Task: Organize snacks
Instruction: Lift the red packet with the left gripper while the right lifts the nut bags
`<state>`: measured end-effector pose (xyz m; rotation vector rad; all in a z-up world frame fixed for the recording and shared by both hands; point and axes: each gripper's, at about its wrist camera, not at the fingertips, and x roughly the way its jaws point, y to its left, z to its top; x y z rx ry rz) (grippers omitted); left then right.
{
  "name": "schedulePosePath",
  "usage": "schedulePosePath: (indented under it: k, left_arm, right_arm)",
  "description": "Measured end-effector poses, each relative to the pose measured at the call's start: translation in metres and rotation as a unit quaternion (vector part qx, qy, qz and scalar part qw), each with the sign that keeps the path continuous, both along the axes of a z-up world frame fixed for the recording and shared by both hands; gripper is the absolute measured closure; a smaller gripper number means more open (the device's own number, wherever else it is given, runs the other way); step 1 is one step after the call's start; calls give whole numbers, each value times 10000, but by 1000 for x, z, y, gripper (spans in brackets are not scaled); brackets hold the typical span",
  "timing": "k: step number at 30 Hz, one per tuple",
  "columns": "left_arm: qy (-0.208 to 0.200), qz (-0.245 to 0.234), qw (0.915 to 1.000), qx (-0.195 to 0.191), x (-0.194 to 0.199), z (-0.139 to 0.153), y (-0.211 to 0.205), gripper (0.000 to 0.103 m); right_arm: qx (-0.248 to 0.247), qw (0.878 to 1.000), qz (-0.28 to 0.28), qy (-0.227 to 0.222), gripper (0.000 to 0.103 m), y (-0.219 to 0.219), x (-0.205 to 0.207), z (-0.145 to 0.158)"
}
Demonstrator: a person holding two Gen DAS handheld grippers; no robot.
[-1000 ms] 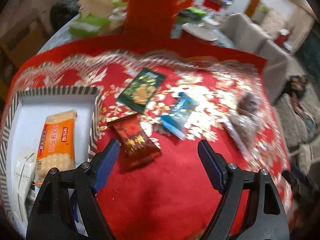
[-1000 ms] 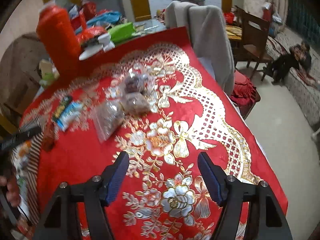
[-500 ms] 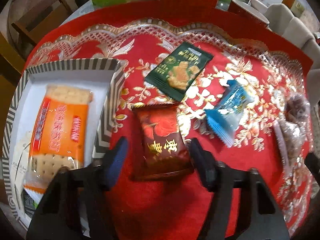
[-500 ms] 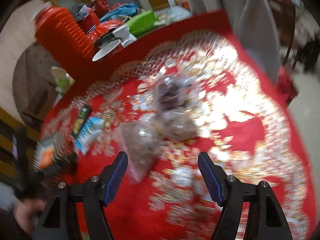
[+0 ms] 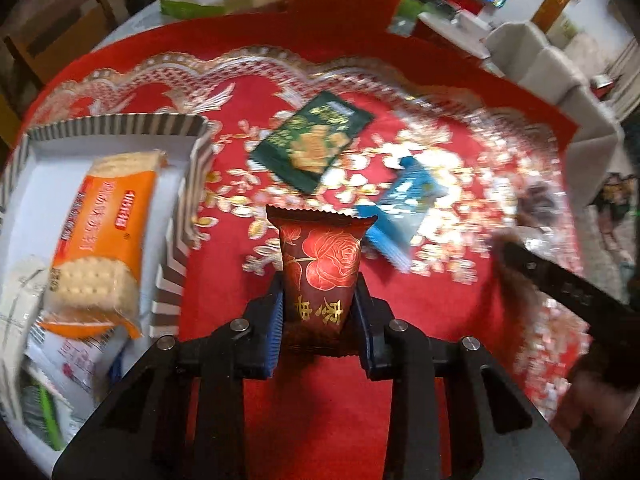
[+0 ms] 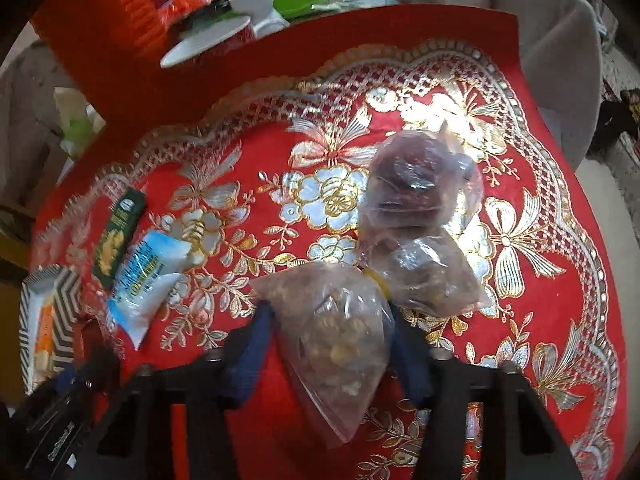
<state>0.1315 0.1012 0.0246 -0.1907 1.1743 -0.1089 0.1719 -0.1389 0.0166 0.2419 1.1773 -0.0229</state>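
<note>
While both jaws have just been closing, the left gripper [image 5: 318, 312] clamps a dark red snack packet [image 5: 320, 268] just right of the striped box [image 5: 176, 256]; the right gripper [image 6: 326, 344] squeezes a clear nut bag [image 6: 336, 324]. Lift each gently, avoiding crushing.

- My left tongs' camera looks steeply down, close over the red tablecloth [image 5: 224, 248], striped tray [image 5: 176, 280] at left.
- My right tongs' camera looks steeply down, close over the cloth's far side.
- Both views share the green packet [image 5: 312, 142] and blue packet [image 5: 408, 200].
</note>
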Motion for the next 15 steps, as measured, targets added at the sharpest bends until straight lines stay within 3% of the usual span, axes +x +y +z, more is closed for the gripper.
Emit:
schedulePosePath:
  k: [6, 15]
  left_arm:
    - [17, -178, 9989, -444, -30, 13, 1, 74]
    - [91, -666, 9972, -326, -67, 28, -19, 74]
  right_arm:
    - [243, 9992, 123, -306, 67, -16, -33, 12]
    - [1106, 9936, -82, -199, 67, -33, -109, 16]
